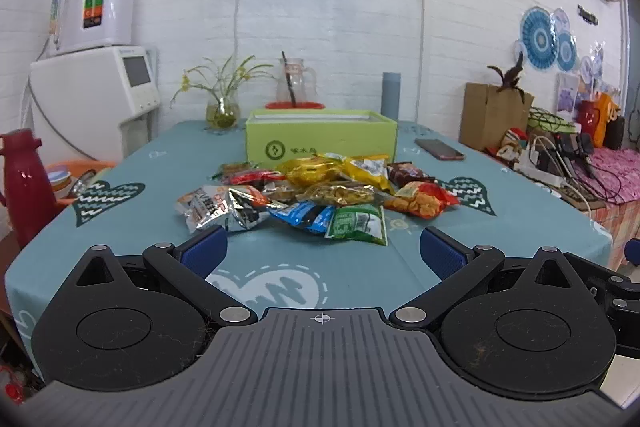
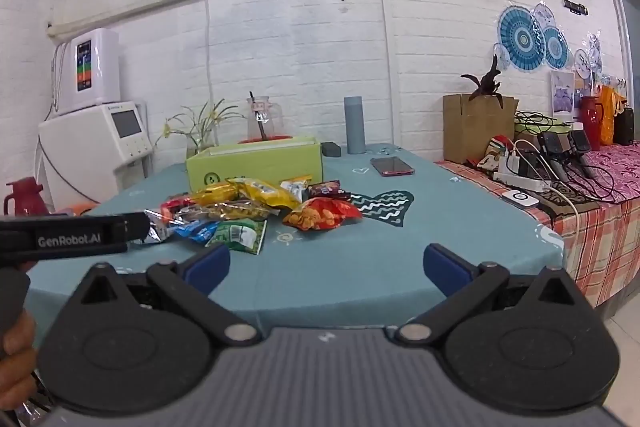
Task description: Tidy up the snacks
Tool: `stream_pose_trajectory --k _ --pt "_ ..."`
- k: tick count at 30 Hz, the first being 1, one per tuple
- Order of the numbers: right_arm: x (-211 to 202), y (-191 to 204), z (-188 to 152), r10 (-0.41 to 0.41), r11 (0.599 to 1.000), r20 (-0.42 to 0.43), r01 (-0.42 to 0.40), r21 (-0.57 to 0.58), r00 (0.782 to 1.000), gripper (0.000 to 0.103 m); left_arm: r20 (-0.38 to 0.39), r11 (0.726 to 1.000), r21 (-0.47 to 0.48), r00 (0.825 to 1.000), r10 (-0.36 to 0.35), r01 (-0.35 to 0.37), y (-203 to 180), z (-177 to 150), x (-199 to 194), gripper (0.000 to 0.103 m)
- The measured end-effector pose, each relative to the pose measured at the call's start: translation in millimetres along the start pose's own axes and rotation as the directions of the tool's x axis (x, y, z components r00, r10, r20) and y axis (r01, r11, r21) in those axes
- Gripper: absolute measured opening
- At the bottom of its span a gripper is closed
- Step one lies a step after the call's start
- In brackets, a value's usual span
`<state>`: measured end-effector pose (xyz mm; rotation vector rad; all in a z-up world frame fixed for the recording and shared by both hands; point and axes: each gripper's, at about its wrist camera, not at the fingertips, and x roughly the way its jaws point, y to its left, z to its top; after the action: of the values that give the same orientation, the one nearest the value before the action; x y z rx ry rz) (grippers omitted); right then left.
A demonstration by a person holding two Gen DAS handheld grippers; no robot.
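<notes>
Both tools wide open, empty, hovering off near desk edge: left tool (image 1: 323,253), right tool (image 2: 327,261), blue ribbed pads apart, nothing between. Likely start pose, lining up on pile before 1st pick.

Snack pile (image 1: 316,193) of crinkly foil/plastic packets heaped mid-desk on teal printed tablecloth (image 1: 360,267), overlapping, so top/edge packets easiest to grab. Green flat plastic packet (image 1: 358,225) at near edge of pile, closest to left tool. Orange-red puffy bag (image 2: 322,213) on pile's right side, slightly apart from rest, prob. right tool's pick. Silver foil packet (image 1: 216,209) on left side, blue packet (image 1: 306,215) beside green one, yellow glossy bags on top.

Lime-green open cardboard box (image 1: 320,143) touching far side of pile, twd far desk edge; likely destination, placed close for short carry. Dark phone (image 2: 392,166) flat nr far right corner, well apart from pile.
</notes>
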<state>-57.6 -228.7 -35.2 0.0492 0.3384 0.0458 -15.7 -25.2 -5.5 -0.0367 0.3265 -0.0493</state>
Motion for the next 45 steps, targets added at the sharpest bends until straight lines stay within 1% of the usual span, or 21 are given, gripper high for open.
stream_pose_trajectory --k 9,25,32,41,43,44,45 --pt "4 1 -2 0.005 1.000 -0.016 -0.005 -0.001 1.000 0.103 -0.004 1.000 0.016 1.000 -0.003 0.003 -4 -2 2 0.093" --pt "9 8 -8 0.024 1.000 -0.042 -0.025 -0.019 0.999 0.103 -0.005 1.000 0.011 1.000 -0.014 0.014 -3 -3 2 0.093" --pt "10 9 -9 0.025 0.999 -0.046 -0.026 -0.023 0.999 0.103 -0.006 0.999 0.031 1.000 -0.020 0.021 -6 -4 2 0.093" --pt "13 17 -11 0.032 0.997 -0.062 -0.036 -0.062 0.998 0.103 -0.008 0.998 0.051 0.999 -0.038 0.039 -8 -6 3 0.093" --pt "13 17 -12 0.035 0.997 -0.056 -0.039 -0.066 0.998 0.103 -0.009 0.997 0.057 0.999 -0.045 0.045 -10 -7 4 0.092" --pt "13 17 -13 0.039 0.997 -0.040 -0.042 -0.063 0.998 0.103 -0.015 0.997 0.061 0.999 -0.049 0.050 -10 -7 6 0.092" --pt "12 16 -14 0.052 0.997 -0.003 -0.052 -0.055 0.999 0.103 -0.022 0.996 0.068 0.998 -0.056 0.057 -9 -6 8 0.092"
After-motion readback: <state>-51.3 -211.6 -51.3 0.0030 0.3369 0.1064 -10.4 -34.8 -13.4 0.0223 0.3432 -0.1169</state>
